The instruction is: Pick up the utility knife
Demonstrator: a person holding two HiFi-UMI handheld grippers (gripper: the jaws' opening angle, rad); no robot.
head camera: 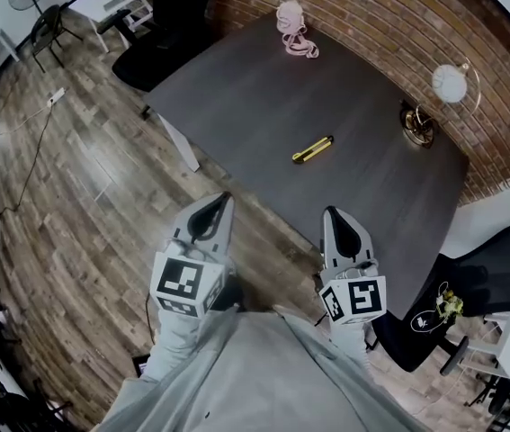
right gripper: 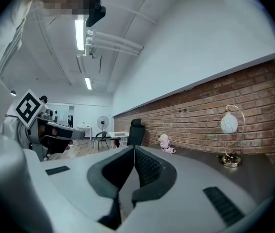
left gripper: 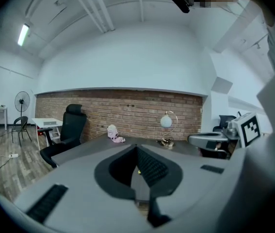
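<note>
I hold my left gripper (head camera: 225, 198) and right gripper (head camera: 330, 212) side by side, roughly level, jaws pressed together and empty, well short of the utility knife (head camera: 313, 149).

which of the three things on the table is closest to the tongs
The yellow utility knife, in the middle of the table; the pink bundle and the globe lamp sit farther off at its far edges.

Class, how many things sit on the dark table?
3: the yellow utility knife near the middle, a pink object at the far end, and a globe lamp beside the brick wall. None seems hidden.
</note>
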